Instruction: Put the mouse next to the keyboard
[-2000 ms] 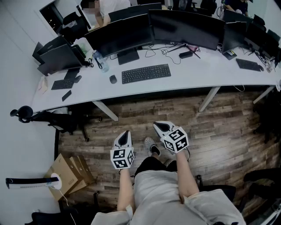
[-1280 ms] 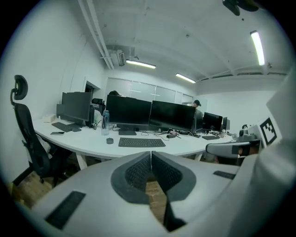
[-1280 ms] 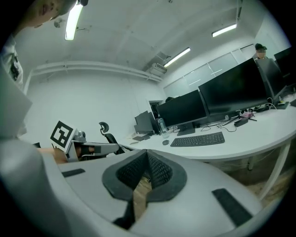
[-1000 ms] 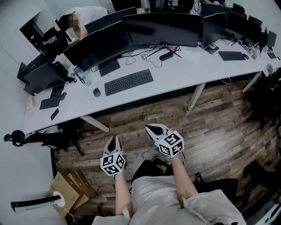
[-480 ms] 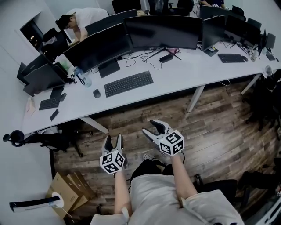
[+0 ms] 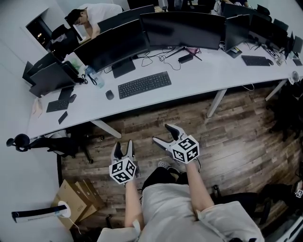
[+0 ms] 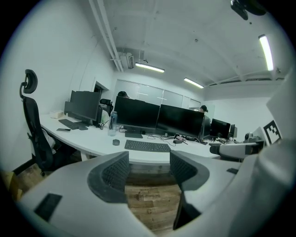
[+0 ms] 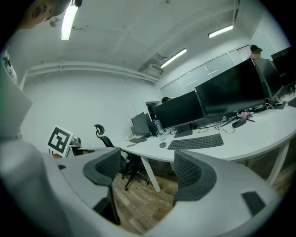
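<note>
A small dark mouse (image 6: 110, 94) lies on the long white desk (image 6: 199, 75), just left of a black keyboard (image 6: 144, 84) with a small gap between them. Both grippers hang over the wooden floor, well short of the desk. My left gripper (image 6: 123, 149) points at the desk; its jaws are opening with nothing between them. My right gripper (image 6: 163, 134) is beside it, jaws also opening and empty. The left gripper view shows the mouse (image 7: 116, 142) and keyboard (image 7: 147, 146) far beyond the jaws. The right gripper view shows the same mouse (image 8: 162, 145) and keyboard (image 8: 196, 141).
Wide monitors (image 6: 118, 45) stand behind the keyboard, with a water bottle (image 6: 93, 75) to the left. A second keyboard (image 6: 58, 105) and a phone (image 6: 63, 117) lie further left. An office chair (image 6: 47, 142) and cardboard box (image 6: 71, 198) are on the floor. A person (image 6: 90, 14) sits beyond the desk.
Both grippers went from shut to open over the last second. They stay low above the floor, and the head view has shifted slightly.
</note>
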{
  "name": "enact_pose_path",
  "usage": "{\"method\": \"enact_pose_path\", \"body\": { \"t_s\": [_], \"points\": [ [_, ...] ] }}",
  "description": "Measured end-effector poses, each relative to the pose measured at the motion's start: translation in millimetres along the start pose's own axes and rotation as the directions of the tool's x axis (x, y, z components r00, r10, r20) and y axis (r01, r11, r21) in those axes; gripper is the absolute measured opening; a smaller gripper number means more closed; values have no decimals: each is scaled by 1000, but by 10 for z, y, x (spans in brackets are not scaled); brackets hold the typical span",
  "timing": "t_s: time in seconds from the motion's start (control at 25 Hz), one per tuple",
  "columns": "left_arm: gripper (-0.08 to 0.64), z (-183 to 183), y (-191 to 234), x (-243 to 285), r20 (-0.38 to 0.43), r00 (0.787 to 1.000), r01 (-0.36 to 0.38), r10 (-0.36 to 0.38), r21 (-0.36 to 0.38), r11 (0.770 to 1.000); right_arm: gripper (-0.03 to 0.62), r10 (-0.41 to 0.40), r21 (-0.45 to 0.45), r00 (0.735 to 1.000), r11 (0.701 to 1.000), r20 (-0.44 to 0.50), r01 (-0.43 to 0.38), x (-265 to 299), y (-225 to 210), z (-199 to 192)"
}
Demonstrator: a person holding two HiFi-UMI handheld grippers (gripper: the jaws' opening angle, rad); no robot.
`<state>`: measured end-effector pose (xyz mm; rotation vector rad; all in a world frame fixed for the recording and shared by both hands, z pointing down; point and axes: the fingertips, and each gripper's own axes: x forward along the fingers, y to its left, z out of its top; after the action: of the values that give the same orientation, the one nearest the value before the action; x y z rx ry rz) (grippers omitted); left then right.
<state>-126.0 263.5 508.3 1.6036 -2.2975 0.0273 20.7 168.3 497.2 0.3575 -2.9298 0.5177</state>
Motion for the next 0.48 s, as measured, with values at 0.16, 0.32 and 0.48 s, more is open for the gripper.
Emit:
{"method": "enact_pose_path", "body": {
  "t_s": [0.16,0.32,0.48],
  "points": [
    [262,-5,33,-24,0,1000,-11,11,1,1000,382,4,2,1000,1000,-3,-4,9,-2,-12],
    [262,28,52,-25,5,1000,-14,14,1,1000,388,3,4,1000,1000,-9,-3,33,-10,-18],
    [262,83,52,-3,14,1000,-12,12,7,1000,393,7,-7,1000,1000,-9,-7,65,9,10]
  ]
}}
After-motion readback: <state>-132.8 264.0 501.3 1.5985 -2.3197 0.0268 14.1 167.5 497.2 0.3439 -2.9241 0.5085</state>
